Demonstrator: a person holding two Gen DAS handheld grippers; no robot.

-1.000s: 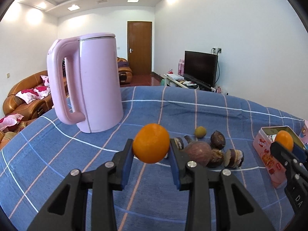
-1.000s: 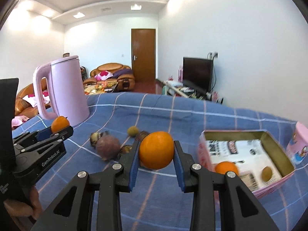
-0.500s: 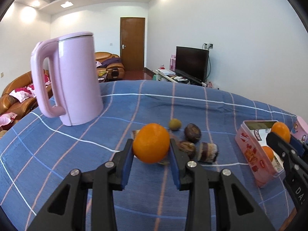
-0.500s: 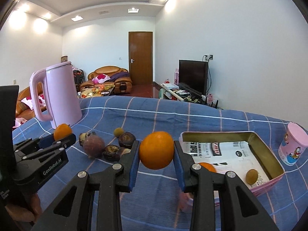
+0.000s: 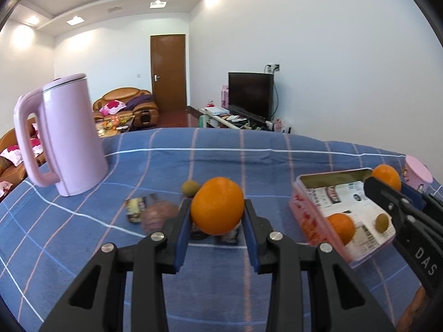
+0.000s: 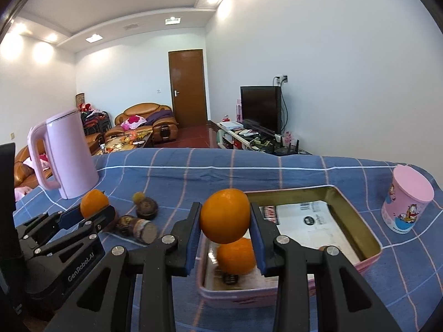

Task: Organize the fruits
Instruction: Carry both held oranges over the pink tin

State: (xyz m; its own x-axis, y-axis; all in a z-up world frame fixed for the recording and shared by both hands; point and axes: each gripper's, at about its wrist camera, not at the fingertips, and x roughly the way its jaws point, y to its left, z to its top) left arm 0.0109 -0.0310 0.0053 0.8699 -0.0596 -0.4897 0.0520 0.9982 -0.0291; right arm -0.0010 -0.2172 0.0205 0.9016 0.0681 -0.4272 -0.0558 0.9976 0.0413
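Fingers (image 5: 250, 232) on both grippers are clamped on an orange each, right one (image 6: 224, 215) hanging over the pink tin (image 6: 357, 218).

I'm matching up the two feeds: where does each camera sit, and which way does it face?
Left wrist: on the left gripper, facing across the blue cloth toward the kettle; its fingers clamp an orange.
Right wrist: on the right gripper, facing over the tin; its fingers clamp another orange.
Shared: kettle, tin, each other's gripper.
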